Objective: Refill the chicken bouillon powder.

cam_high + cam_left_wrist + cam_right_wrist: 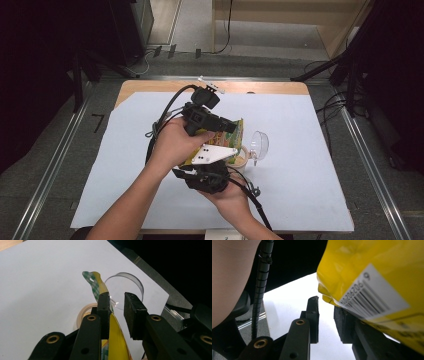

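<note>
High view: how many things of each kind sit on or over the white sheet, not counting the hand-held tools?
yellow bag: 1
clear lid: 1
beige tub: 1
Total: 3

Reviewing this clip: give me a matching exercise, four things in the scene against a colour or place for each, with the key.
Things:
1. snack bag
2. clear plastic lid
3. white sheet
4. tape roll

Descriptions:
A. covers most of the tabletop
B. yellow, with a green-checked edge, held up between the two grippers
C. transparent and round, beside the bag
D. pale ring lying flat on the sheet under the bag

Pairs: 1-B, 2-C, 3-A, 4-D
</note>
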{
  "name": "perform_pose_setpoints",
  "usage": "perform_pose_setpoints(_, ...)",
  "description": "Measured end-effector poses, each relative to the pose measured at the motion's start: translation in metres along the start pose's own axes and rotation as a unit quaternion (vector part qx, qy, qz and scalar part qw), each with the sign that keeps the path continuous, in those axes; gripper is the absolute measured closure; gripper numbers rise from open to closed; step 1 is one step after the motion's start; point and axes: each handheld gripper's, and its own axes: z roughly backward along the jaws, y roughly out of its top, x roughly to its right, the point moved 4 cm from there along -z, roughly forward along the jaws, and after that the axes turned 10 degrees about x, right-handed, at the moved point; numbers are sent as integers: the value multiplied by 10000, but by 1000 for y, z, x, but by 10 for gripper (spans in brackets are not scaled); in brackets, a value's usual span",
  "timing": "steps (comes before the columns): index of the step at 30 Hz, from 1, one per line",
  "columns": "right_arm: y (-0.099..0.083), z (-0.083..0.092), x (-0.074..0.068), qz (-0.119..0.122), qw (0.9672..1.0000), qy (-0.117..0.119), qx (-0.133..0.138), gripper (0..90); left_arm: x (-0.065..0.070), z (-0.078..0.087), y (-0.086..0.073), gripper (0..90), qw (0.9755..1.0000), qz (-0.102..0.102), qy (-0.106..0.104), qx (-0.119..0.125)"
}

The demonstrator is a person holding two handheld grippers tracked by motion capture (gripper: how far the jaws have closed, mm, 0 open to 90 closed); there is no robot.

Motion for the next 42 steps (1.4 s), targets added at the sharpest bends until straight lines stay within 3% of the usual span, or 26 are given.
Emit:
perform_pose_setpoints(7, 0, 1, -2, 40, 10000, 23, 12, 753, 3, 2, -1, 756, 9999, -125, 3, 43)
perform_pose_setpoints(19, -6, -1, -2, 160, 9998, 70, 48, 742, -2, 1, -5, 767, 9999, -4, -109, -60)
perform_pose_setpoints(28, -10, -1, -2, 97, 9999, 108, 74, 728, -7, 1, -9, 776, 9999, 54, -108, -102)
perform_pose_setpoints(42, -18, -5, -1, 130, 9997, 189, 93, 660, -11, 4, -18, 786, 9997, -13, -106, -223)
